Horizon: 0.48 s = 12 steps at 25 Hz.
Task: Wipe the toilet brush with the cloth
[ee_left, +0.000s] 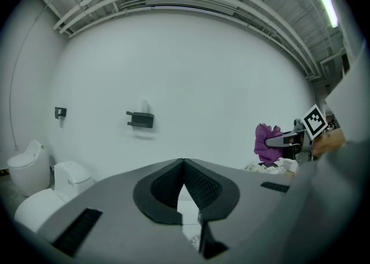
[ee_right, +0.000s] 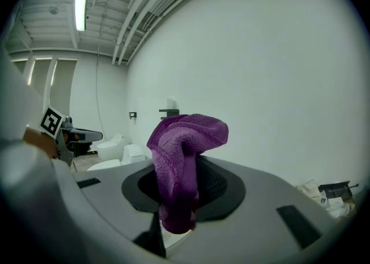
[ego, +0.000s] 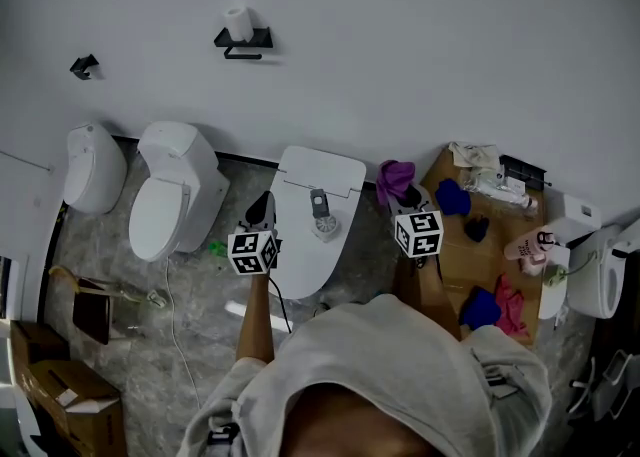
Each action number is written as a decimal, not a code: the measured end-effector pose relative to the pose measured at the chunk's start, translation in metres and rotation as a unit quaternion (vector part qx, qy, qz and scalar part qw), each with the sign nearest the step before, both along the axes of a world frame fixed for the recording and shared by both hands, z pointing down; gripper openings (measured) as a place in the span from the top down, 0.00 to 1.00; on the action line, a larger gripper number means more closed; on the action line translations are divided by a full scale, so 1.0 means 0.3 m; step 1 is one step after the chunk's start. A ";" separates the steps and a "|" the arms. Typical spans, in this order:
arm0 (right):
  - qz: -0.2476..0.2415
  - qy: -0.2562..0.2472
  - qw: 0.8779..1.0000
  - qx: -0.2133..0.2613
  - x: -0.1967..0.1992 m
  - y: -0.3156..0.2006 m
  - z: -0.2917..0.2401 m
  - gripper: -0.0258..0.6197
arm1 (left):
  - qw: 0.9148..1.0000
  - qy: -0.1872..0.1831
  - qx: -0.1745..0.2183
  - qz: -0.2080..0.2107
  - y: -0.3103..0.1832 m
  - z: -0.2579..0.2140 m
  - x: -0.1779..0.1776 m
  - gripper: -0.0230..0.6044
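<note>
The purple cloth [ee_right: 184,153] is fuzzy and folded over in a floppy lump. The right gripper [ee_right: 184,196] pinches it tight, just past the back right corner of the white toilet lid [ego: 300,245]. The left gripper [ee_left: 184,185] is squeezed closed on nothing, by the lid's left edge.

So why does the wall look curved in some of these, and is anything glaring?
Left gripper view: the wide lens bows the wall, the corners go black, and the ceiling lamp glares. Right gripper view: same bowing, and the purple cloth is sharp. Head view: flat, even light.
</note>
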State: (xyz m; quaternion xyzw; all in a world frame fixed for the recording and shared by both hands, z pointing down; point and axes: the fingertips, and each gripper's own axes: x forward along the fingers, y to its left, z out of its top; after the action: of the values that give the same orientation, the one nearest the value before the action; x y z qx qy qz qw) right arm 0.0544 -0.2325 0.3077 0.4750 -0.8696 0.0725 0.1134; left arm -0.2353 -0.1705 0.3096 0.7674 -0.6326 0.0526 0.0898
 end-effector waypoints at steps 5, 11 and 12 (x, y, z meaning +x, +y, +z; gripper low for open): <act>0.001 0.000 1.000 0.002 -0.015 -0.002 0.001 0.77 | 1.000 0.001 0.001 -0.004 0.009 -0.002 -0.011 0.93; -0.004 -0.003 1.000 0.001 -0.028 -0.002 0.001 0.77 | 1.000 -0.003 0.005 -0.004 0.009 -0.014 -0.007 0.93; -0.005 -0.003 1.000 0.001 -0.029 -0.001 0.001 0.77 | 1.000 -0.003 0.005 -0.005 0.012 -0.015 -0.005 0.93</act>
State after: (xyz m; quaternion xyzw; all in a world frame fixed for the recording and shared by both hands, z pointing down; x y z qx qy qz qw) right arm 0.0457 -0.2330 0.3080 0.4702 -0.8725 0.0726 0.1111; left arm -0.2369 -0.1670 0.3051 0.7646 -0.6369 0.0515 0.0841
